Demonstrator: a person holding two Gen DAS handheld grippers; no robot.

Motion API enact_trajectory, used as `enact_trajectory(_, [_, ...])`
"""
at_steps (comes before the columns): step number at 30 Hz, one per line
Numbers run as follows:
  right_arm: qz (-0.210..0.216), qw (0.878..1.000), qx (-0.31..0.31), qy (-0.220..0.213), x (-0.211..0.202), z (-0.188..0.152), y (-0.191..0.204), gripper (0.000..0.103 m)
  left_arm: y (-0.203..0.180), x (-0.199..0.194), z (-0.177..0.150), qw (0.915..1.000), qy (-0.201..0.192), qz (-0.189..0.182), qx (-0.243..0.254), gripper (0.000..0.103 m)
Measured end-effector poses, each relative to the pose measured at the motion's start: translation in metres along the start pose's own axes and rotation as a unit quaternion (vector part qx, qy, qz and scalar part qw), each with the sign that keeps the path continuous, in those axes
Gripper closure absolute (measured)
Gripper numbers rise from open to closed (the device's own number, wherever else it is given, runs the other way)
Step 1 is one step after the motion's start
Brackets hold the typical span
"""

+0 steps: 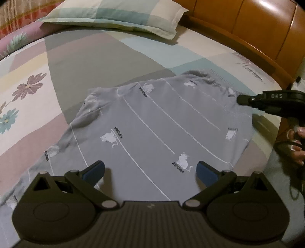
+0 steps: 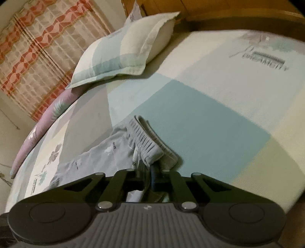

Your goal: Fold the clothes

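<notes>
grey cat-print shorts (image 1: 152, 122), pastel patchwork sheet (image 1: 106, 55)

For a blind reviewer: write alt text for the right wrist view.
The right gripper is shut on the elastic waistband of grey shorts lying on a pastel patchwork bedsheet. A checked pillow lies beyond, with a patterned curtain behind it.

I count one grey garment (image 1: 152, 122) spread on one bed (image 1: 34, 118), with one pillow (image 1: 118, 17) up top. Two tongs in my feed: the left tongs (image 1: 150, 170) and the right tongs (image 2: 152, 171). One hand (image 1: 299, 145) shows at the edge. One curtain (image 2: 38, 51) hangs behind.
</notes>
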State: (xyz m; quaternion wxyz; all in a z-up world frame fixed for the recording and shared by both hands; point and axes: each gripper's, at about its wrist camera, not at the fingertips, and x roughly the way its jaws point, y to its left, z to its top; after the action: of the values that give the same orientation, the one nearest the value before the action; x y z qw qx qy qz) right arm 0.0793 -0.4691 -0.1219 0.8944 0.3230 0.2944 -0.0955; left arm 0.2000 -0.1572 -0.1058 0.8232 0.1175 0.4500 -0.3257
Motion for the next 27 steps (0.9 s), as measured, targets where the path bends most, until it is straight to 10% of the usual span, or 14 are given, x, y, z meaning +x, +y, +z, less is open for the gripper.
enact_trajectory(5, [-0.008, 0.999, 0.029, 0.020, 0.004, -0.002, -0.011, 0.094, -0.002, 0.004, -0.002, 1.0000, 0.005, -0.005, 0.003, 0.001])
enact_trajectory(10, [-0.005, 0.997, 0.072, -0.001, -0.015, -0.001, -0.021, 0.043, -0.001, 0.005, -0.004, 0.9999, 0.007, -0.008, -0.001, 0.001])
enact_trajectory(27, [0.088, 0.977, 0.185, 0.065, 0.024, 0.016, -0.048, 0.038, 0.002, 0.007, -0.009, 0.9998, 0.010, -0.013, -0.014, 0.001])
